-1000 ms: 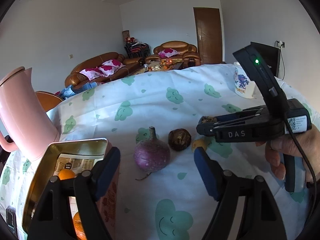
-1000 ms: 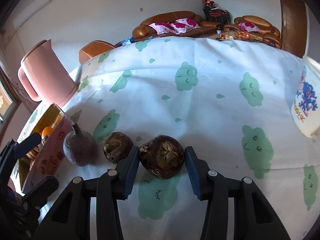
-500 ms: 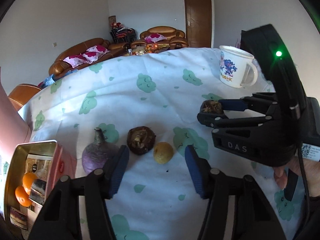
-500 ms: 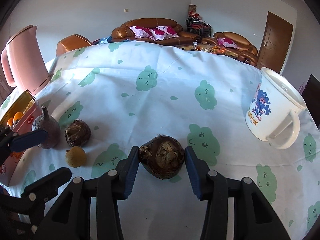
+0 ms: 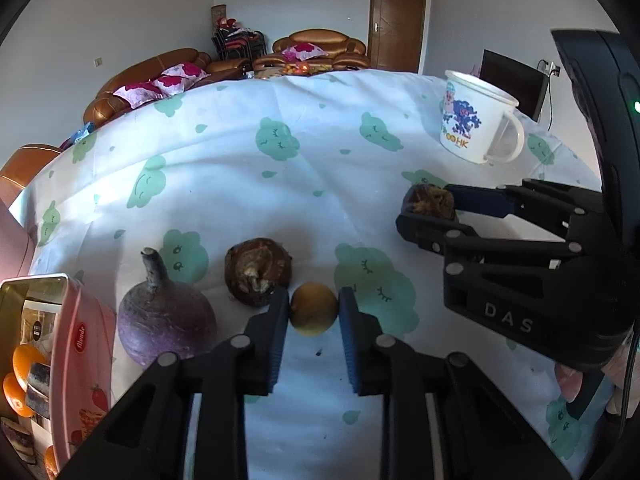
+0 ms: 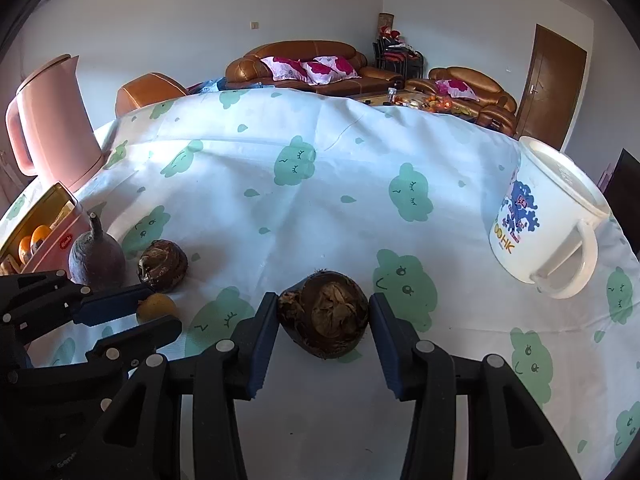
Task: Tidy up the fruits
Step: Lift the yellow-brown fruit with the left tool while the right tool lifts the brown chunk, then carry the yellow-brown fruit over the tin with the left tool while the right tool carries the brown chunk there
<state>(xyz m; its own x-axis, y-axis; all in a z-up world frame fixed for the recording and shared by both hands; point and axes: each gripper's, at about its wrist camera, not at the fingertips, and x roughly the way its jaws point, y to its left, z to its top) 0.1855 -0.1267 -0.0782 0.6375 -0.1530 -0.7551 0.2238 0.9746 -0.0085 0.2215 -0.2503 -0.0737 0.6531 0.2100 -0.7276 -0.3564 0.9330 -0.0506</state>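
Observation:
A small yellow-brown round fruit [image 5: 313,309] lies on the tablecloth, and my left gripper [image 5: 313,308] is shut on it, both blue pads against its sides. Left of it sit a brown scaly bulb [image 5: 258,271] and a purple turnip-like root [image 5: 166,318] with a stem. My right gripper [image 6: 324,314] is shut on a second dark brown bulb [image 6: 324,314], held just above the cloth. In the left wrist view that right gripper [image 5: 430,208] reaches in from the right with its bulb [image 5: 429,200]. The right wrist view shows the left gripper [image 6: 154,312] on the yellow fruit [image 6: 157,307].
An open pink tin [image 5: 80,344] with orange fruits stands at the left edge. A pink kettle [image 6: 48,120] stands behind it. A white printed mug [image 6: 548,216] stands at the right. The table carries a white cloth [image 6: 320,184] with green clouds. A hand [image 5: 572,380] holds the right gripper.
My left gripper swung right from the tin and turnip, came down around the yellow fruit and closed on it. The right gripper kept its bulb and shifted a little to the right.

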